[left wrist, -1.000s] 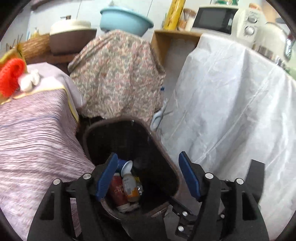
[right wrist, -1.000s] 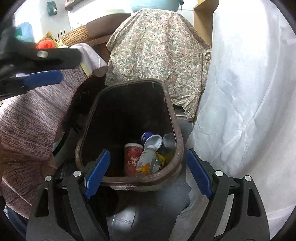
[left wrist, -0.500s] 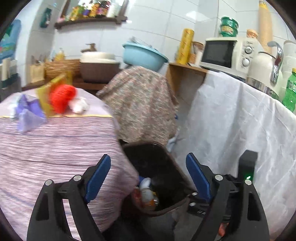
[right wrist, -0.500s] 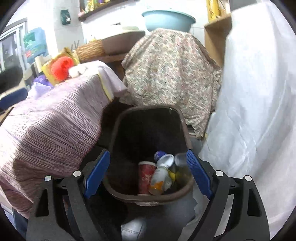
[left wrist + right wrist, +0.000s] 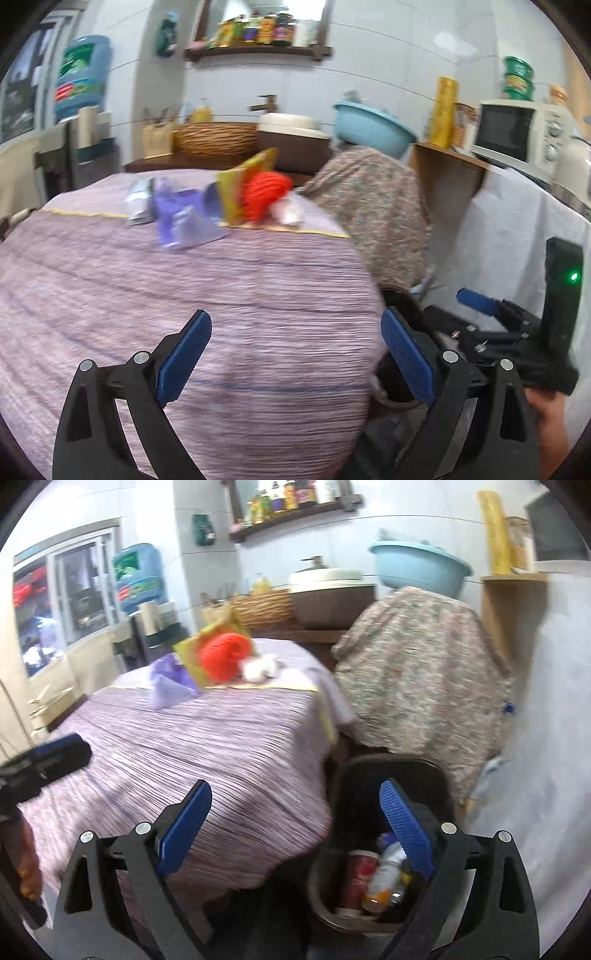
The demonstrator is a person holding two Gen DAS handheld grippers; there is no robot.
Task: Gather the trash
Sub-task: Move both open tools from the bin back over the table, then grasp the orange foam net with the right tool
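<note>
Left wrist: purple-clothed table (image 5: 229, 295) beneath tiled wall (image 5: 369, 66) and shelf (image 5: 258, 51).

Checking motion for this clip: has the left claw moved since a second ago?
Yes. The left claw has lifted and swung left: it was over the trash bin, now at its right, and it faces the table.
</note>
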